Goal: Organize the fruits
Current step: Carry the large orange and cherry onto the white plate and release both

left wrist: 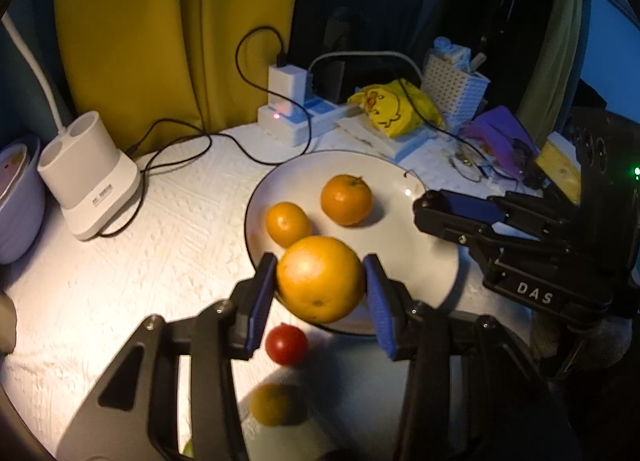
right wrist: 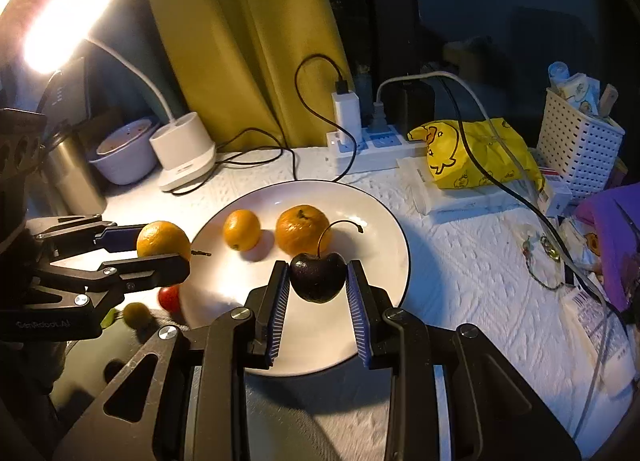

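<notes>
Plate point(right wrist: 384, 221) rests on white textured tablecloth point(right wrist: 460, 261) before yellow curtain point(right wrist: 248, 41).

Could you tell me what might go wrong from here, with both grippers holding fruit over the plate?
The cherry is small and round between the right gripper pads; it may roll once released onto the plate. The left gripper holds an orange near the plate's edge, above a tomato; dropped short, it could land off the plate.

Two small oranges point(right wrist: 241, 230) point(right wrist: 303, 229) rest apart on the white plate point(right wrist: 384, 229). A larger orange point(left wrist: 320, 279) and a dark stemmed cherry point(right wrist: 318, 278) are each pinched above it. A red tomato point(left wrist: 286, 344) and a yellowish fruit point(left wrist: 276, 404) lie on the counter point(left wrist: 160, 241) beside the plate.
</notes>
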Tool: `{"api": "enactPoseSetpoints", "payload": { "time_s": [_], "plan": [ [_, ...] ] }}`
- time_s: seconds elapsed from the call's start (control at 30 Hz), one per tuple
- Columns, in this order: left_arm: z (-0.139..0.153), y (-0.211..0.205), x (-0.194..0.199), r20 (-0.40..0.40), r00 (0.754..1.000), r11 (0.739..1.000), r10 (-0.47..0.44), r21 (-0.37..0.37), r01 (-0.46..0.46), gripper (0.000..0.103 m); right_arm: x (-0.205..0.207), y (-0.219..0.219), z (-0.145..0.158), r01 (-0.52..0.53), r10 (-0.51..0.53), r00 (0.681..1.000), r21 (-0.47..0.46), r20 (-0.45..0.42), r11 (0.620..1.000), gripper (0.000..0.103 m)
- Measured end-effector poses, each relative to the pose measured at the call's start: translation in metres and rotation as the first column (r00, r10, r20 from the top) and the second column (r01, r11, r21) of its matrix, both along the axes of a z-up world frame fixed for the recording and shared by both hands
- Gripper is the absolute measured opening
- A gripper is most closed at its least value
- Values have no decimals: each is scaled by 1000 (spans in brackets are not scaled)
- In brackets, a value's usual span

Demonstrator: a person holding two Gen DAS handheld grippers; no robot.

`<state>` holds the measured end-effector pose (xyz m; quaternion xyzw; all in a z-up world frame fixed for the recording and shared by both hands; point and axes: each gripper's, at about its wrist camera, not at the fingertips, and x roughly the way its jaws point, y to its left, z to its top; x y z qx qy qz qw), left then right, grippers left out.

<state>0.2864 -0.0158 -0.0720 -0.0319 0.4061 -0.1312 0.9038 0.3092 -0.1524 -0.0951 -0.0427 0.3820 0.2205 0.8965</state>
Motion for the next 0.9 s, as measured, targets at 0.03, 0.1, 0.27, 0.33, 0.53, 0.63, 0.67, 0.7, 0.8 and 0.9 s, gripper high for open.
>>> {"api": "enactPoseSetpoints", "payload": {
  "time_s": [0.03,0.1,0.27,0.33,0.53,0.63,0.67,0.7,0.8,0.9],
  "plan": [
    [-2,0,3,-6,1000,1000,2,4,-2,45,3,1,-2,2,-2,1000,-2,-2,1000,31],
    [-5,0,8,-16,1000,1000,6,8,-6,45,9,2,-6,5,-5,1000,-3,-7,1000,31],
    [-11,0,18,-45,999,1000,7,-1,-8,46,19,5,-16,15,-15,1000,-25,-6,1000,31],
    [-14,0,20,-49,999,1000,13,-1,-13,46,21,5,-19,23,-23,1000,-33,-11,999,32],
    [-7,0,16,-26,1000,1000,13,-5,-13,47,26,2,-21,50,-50,998,-27,-26,998,32],
    [-1,2,13,-12,1000,1000,19,-9,-19,47,24,1,-18,62,-63,998,-28,-18,998,32],
    [1,2,11,-7,1000,1000,20,-10,-20,47,22,2,-17,64,-64,998,-29,-14,998,32],
    [4,3,9,0,1000,1000,22,-11,-22,47,21,1,-15,64,-64,998,-30,-11,997,32],
    [13,4,2,21,1000,1000,23,-14,-23,47,15,2,-9,64,-64,998,-29,1,998,33],
    [21,4,-8,42,999,1000,22,-17,-21,47,8,4,-2,63,-63,998,-26,11,998,33]
  ]
}}
